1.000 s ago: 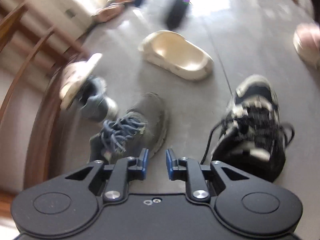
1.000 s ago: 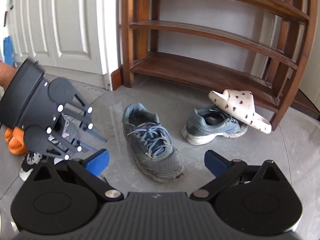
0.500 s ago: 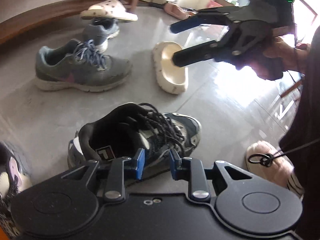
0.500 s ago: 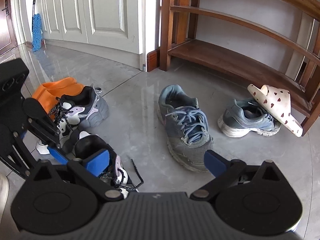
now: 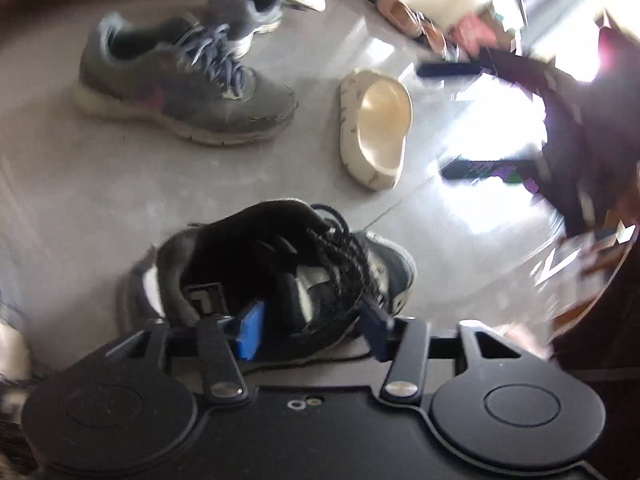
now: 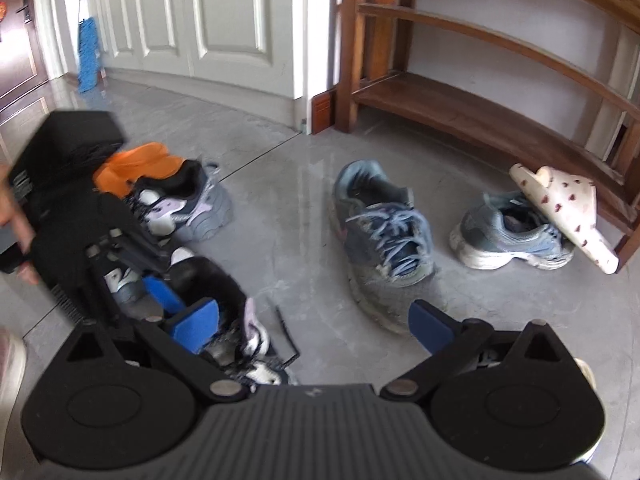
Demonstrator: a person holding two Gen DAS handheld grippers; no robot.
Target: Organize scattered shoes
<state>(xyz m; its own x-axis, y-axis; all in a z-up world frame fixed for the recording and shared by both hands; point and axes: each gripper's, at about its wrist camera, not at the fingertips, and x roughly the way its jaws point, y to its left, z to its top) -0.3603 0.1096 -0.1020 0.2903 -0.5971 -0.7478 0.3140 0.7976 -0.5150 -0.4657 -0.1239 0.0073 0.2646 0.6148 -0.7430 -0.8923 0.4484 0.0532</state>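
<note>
A black sneaker with black laces lies on the grey floor right under my left gripper. One blue pad sits inside the shoe's mouth and the other finger is outside by the laces. The jaws are closing with the shoe's padded side between them, and I see no firm press. In the right wrist view the same sneaker shows at the lower left. My right gripper hangs wide open over bare floor, holding nothing.
A grey sneaker lies mid-floor. Its mate sits by the wooden shoe rack with a spotted white slipper leaning on it. A cream slipper, a black-and-lilac sneaker and orange slippers lie around.
My left gripper rolled, swung away from the grey sneaker and came down onto the black sneaker; its jaws now stand wider, with one pad inside the shoe. The right gripper stayed open.
</note>
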